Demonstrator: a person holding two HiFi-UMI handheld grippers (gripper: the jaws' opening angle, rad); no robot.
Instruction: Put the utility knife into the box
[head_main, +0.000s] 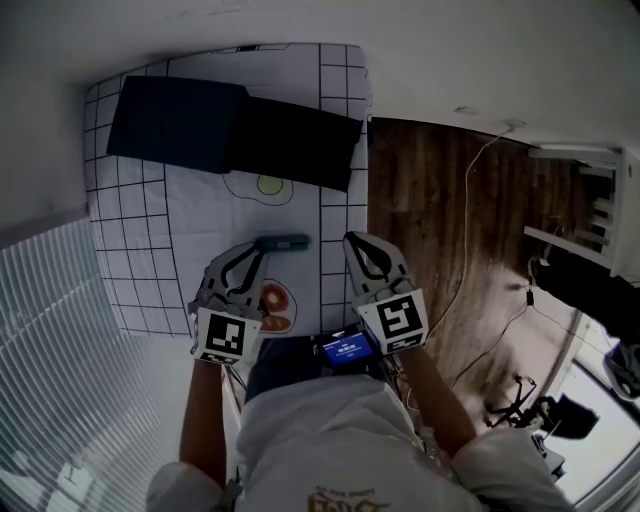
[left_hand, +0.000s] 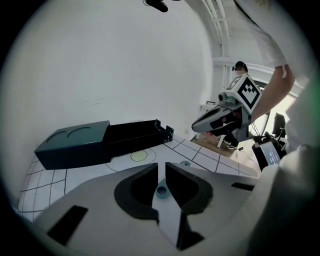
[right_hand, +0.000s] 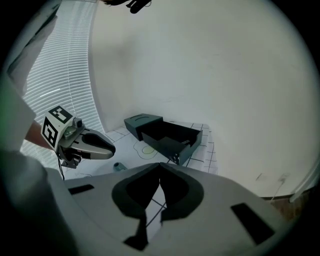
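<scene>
The teal utility knife (head_main: 283, 242) lies flat on the grid-patterned cloth, just beyond both grippers. The box stands at the far end of the table as a dark lid (head_main: 175, 125) with an open black tray (head_main: 295, 140) pulled out to its right. My left gripper (head_main: 252, 252) hovers just short of the knife's left end. Its jaws stand a narrow slit apart in the left gripper view (left_hand: 161, 165), and the knife's round end (left_hand: 161, 190) shows through the gap below them, not pinched. My right gripper (head_main: 352, 240) hangs near the table's right edge, tips together (right_hand: 159, 165) and empty.
A yellow circle (head_main: 270, 185) is printed on the cloth in front of the tray, and a red print (head_main: 275, 298) lies under the left gripper. The table's right edge drops to a wooden floor (head_main: 420, 200) with cables. Window blinds (head_main: 60, 330) run along the left.
</scene>
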